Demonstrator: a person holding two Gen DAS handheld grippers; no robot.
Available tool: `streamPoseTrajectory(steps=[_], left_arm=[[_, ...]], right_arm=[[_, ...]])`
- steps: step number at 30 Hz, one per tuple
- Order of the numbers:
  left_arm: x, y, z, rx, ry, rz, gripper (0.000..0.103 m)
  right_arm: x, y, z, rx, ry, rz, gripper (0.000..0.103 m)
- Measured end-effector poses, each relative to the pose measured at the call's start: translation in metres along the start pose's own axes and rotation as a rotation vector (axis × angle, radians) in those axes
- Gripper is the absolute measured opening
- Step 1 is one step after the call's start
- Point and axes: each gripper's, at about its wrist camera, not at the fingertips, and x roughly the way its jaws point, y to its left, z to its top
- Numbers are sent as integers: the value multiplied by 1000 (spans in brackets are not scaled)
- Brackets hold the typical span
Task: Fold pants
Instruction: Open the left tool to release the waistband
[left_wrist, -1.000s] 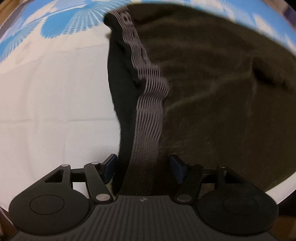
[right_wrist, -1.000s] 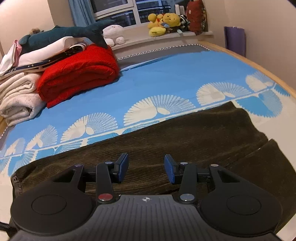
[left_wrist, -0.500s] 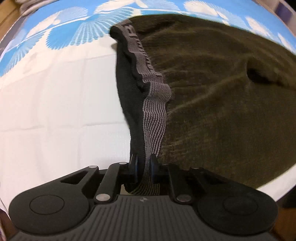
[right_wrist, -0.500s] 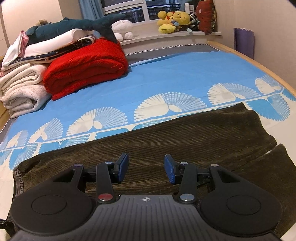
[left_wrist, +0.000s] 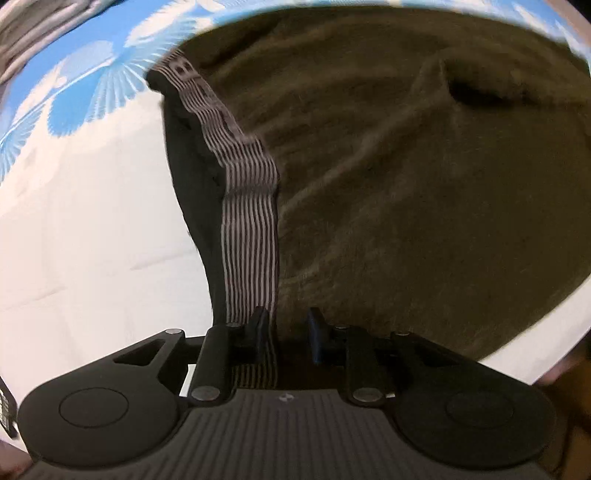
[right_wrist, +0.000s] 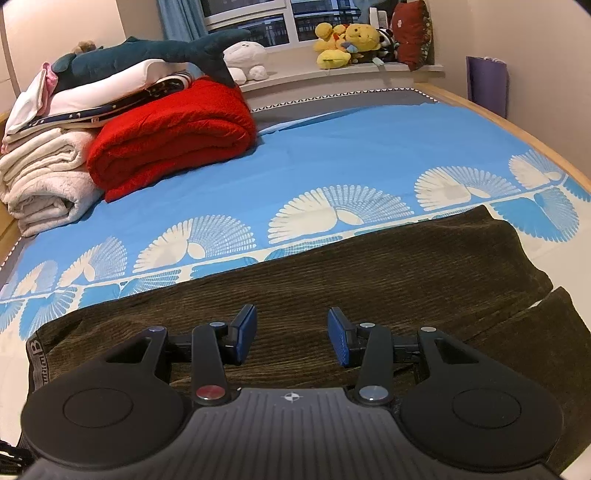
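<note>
Dark brown corduroy pants (left_wrist: 406, 184) lie spread across the bed. Their grey striped waistband (left_wrist: 251, 229) runs up taut into my left gripper (left_wrist: 286, 332), which points steeply down. Its jaws are easing open a little, but the band and cloth still fill the gap and creases in the pants pull toward it. In the right wrist view the pants (right_wrist: 369, 280) stretch from the waistband (right_wrist: 37, 354) at the left to the legs at the right. My right gripper (right_wrist: 291, 336) hovers open over their middle, holding nothing.
The bed has a blue and white fan-pattern sheet (right_wrist: 332, 155). A folded red blanket (right_wrist: 173, 136), stacked towels (right_wrist: 48, 184) and a shark plush (right_wrist: 155, 51) sit at the back left. Plush toys (right_wrist: 347, 40) line the windowsill. A purple bag (right_wrist: 485, 85) stands beyond the bed's wooden edge (right_wrist: 517, 129).
My left gripper closed from wide open onto the waistband, then rose, pulling the band taut, and its jaws have parted slightly since. The right gripper stayed open over the pants.
</note>
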Motion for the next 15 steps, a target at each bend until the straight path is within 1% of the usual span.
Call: streamPoseTrajectory(steps=[3, 5, 8, 10, 12, 15], left_arm=[[-21, 7, 9, -73, -99, -30, 27], [-29, 10, 17, -125, -140, -30, 27], [-37, 10, 28, -175, -194, -13, 28], [-43, 11, 36, -213, -236, 13, 29], [-49, 11, 47, -255, -291, 32, 29], [-57, 8, 62, -319, -370, 39, 34]], right_arm=[[-1, -2, 1, 7, -4, 5, 45], [1, -4, 3, 5, -8, 3, 45], [3, -7, 6, 8, -19, 0, 45], [4, -7, 8, 2, -24, -4, 45], [6, -7, 10, -10, -34, -7, 45], [7, -3, 13, -39, -52, -12, 44]])
